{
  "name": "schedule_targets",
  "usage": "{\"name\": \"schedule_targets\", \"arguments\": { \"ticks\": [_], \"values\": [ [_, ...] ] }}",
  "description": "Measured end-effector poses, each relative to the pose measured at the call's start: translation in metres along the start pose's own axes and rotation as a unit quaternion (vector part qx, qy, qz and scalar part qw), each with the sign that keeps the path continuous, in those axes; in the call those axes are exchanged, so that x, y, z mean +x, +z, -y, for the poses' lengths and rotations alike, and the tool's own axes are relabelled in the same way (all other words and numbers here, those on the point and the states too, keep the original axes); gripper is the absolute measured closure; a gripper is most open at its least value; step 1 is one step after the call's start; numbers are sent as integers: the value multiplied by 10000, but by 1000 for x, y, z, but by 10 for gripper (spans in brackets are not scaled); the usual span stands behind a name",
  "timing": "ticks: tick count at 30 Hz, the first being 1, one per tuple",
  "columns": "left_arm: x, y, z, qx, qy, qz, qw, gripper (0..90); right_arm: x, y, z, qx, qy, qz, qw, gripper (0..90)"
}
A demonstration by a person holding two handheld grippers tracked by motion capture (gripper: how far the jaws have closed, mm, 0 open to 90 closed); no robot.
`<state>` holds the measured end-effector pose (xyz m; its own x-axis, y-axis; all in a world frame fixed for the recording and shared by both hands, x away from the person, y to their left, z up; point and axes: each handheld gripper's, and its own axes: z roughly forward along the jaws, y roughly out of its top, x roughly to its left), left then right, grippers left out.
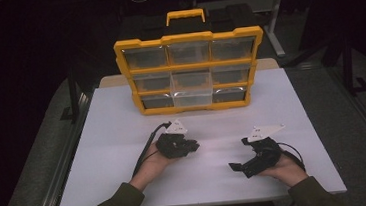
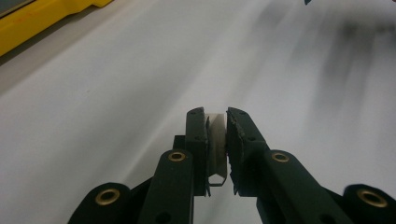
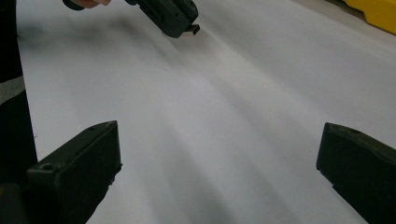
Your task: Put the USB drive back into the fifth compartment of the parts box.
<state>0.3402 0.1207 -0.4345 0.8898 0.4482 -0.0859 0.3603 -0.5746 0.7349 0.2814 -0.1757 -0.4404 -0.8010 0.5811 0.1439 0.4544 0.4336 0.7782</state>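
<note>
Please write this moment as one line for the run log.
left tongs: shut on white part | right tongs: open, empty | organizer: behind, middle drawer out | table: white

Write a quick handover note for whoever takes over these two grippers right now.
Left gripper: shut on a small white part with a thin metal clip, held over the white table.
Right gripper: open, holding nothing, over the table near its front edge.
The yellow drawer organizer stands at the back; its middle clear drawer is pulled out.
Done: part picked up.
Left: probably drop it into the open drawer and close it.
</note>
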Motion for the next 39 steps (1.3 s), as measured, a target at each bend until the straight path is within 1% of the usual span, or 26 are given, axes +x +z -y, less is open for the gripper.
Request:
{"name": "schedule_targets", "arguments": {
  "ticks": [5, 6, 10, 14, 18, 19, 24, 25, 29, 35, 36, 38, 39],
  "values": [
    [3, -5, 0, -38, -29, -27, 10000, 794, 0, 0, 0, 1, 5, 0, 10000, 0],
    [5, -6, 0, -49, -80, -44, 9999, 794, 0, 0, 0, 0, 3, -2, 10000, 0],
    [7, -10, 0, -18, -86, -86, 9999, 794, 0, 0, 0, -2, 5, -2, 10000, 0],
    [9, -12, 0, -39, -115, -110, 9999, 794, 0, 0, 0, -2, 5, 1, 10000, 0],
    [12, -16, 0, -54, -158, -148, 9998, 794, 0, 0, 0, -2, 3, 0, 10000, 0],
    [13, -18, 0, -61, -204, -168, 9996, 794, 0, 0, 0, -4, 3, 1, 10000, 0],
    [16, -22, 1, -69, -213, -198, 9996, 794, 0, 0, 0, -9, -1, -2, 10000, 0],
    [18, -24, 1, -87, -220, -229, 9995, 794, 0, 0, 0, -10, -10, -3, 10000, 0],
    [21, -29, 2, -115, -263, -253, 9993, 794, 0, 1, 1, -20, -24, -11, 10000, 0],
    [25, -34, 2, -129, -275, -270, 9992, 794, -1, 1, 2, -41, -20, -3, 10000, 0],
    [28, -38, 2, -153, -299, -272, 9991, 794, -1, 1, 3, -43, -61, 1, 10000, 0],
    [28, -38, 2, -153, -299, -272, 9991, 794, 0, 1, 3, -51, -69, 5, 10000, 0],
    [31, -42, 2, -178, -327, -280, 9989, 794, 0, 1, 3, -51, -69, 5, 10000, 0]
  ]
}}
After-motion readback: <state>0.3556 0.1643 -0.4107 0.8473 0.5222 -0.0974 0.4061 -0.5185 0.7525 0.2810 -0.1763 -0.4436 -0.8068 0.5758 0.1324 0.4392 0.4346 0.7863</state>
